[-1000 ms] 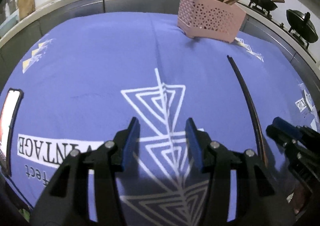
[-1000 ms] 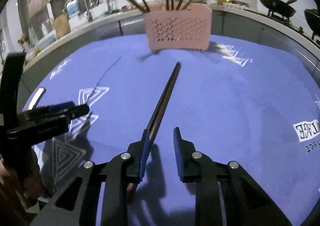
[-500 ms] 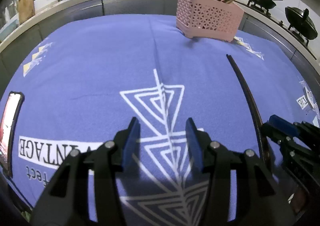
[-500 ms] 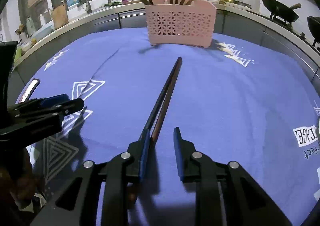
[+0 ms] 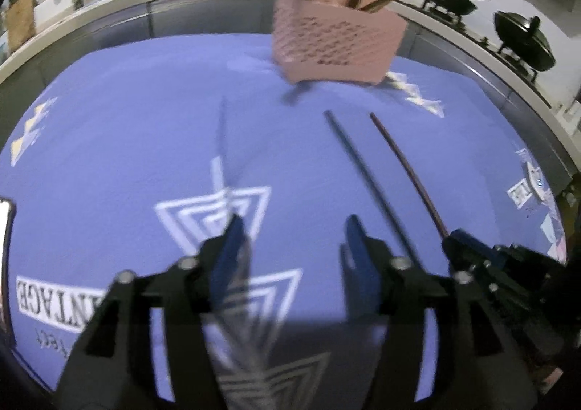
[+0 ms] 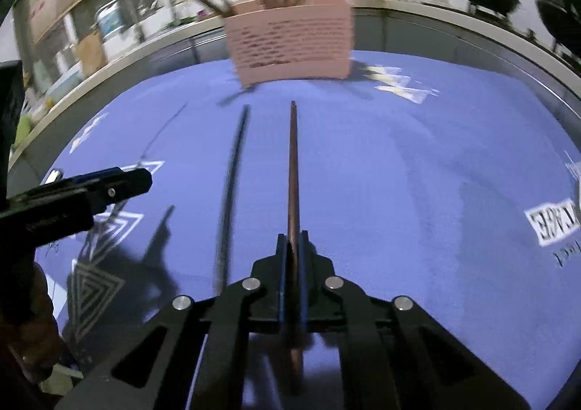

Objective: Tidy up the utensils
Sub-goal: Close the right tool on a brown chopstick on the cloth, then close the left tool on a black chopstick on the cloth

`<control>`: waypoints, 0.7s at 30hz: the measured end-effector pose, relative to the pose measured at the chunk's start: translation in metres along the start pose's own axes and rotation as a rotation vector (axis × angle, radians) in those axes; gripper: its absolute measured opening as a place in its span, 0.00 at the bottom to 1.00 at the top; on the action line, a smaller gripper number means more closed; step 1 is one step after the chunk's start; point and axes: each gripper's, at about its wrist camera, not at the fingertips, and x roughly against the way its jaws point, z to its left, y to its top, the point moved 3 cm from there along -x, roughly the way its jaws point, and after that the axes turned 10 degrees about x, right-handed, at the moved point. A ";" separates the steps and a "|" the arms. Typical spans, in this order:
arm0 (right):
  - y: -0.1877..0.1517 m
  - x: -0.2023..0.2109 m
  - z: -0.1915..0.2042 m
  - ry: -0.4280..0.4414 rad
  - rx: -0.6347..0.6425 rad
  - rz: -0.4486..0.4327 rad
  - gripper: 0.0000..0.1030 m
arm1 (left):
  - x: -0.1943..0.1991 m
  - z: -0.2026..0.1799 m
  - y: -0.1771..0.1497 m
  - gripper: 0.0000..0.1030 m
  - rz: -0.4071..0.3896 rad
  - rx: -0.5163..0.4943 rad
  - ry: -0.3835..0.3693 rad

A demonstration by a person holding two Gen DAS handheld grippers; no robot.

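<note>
- left gripper jaws are opening, nothing between them, over the blue printed cloth
- thin black chopstick lies flat on it
- right gripper is clamped on the slim brown wooden chopstick
- pink perforated plastic basket at the back holds upright sticks

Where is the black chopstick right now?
The black chopstick lies on the blue cloth, left of the brown chopstick clamped in the right tongs.

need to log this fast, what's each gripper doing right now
left gripper: jaws opening, nothing between them.
right gripper: shut on the brown chopstick; the black chopstick lies loose on the cloth beside it.
</note>
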 end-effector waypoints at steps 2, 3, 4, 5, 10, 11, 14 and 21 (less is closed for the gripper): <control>-0.003 0.003 -0.007 0.000 -0.018 0.000 0.06 | -0.005 -0.016 0.005 0.62 0.002 -0.027 -0.013; -0.005 0.004 -0.009 0.001 -0.024 -0.001 0.06 | -0.010 -0.026 0.007 0.62 0.006 -0.050 -0.010; -0.007 0.006 -0.011 0.002 -0.031 -0.002 0.06 | -0.015 -0.033 0.008 0.63 0.010 -0.067 0.000; -0.009 0.008 -0.013 0.004 -0.037 -0.005 0.06 | -0.021 -0.040 0.009 0.63 0.017 -0.086 0.016; -0.016 0.013 -0.017 0.024 -0.054 -0.019 0.06 | -0.048 -0.063 0.006 0.63 0.077 -0.135 0.070; -0.016 0.013 -0.018 0.030 -0.059 -0.022 0.06 | -0.051 -0.065 0.004 0.63 0.086 -0.142 0.077; -0.017 0.013 -0.020 0.048 -0.075 -0.029 0.06 | -0.054 -0.068 -0.001 0.63 0.067 -0.169 0.101; -0.017 0.013 -0.022 0.060 -0.089 -0.034 0.06 | -0.047 -0.055 -0.006 0.49 0.033 -0.183 0.078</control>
